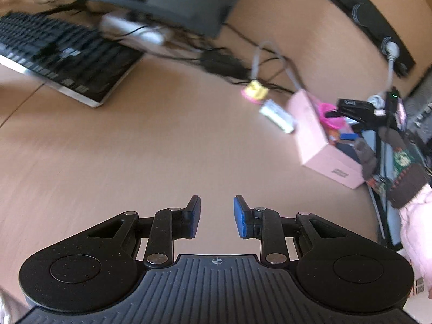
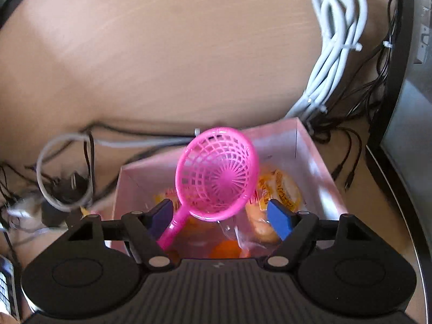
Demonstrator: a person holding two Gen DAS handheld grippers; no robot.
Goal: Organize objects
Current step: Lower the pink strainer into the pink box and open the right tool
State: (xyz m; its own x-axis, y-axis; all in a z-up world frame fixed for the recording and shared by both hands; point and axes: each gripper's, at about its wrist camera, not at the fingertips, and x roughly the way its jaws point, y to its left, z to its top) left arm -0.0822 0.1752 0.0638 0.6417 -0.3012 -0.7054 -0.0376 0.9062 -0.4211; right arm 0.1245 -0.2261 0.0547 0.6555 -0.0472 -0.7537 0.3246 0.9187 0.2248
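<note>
A pink open box (image 2: 310, 145) sits on the tan desk and holds orange snack packets (image 2: 280, 191). A pink plastic strainer (image 2: 216, 172) stands tilted in it, bowl up. Its handle (image 2: 172, 229) runs down beside the left pad of my right gripper (image 2: 220, 208). That gripper hangs over the box with its jaws wide apart, and the right pad is clear of the strainer. My left gripper (image 1: 217, 213) hovers over bare desk, its pads a little apart with nothing between them. The same box (image 1: 316, 135) lies to its far right, with a gloved hand (image 1: 399, 167) beside it.
A black keyboard (image 1: 62, 51) and a monitor stand (image 1: 167, 2) are at the far left. A small yellow and pink item (image 1: 255, 91) and a silver-white item (image 1: 278, 114) lie left of the box. Behind the box lie a white cable bundle (image 2: 337, 40), a grey cable loop (image 2: 62, 172) and black wires.
</note>
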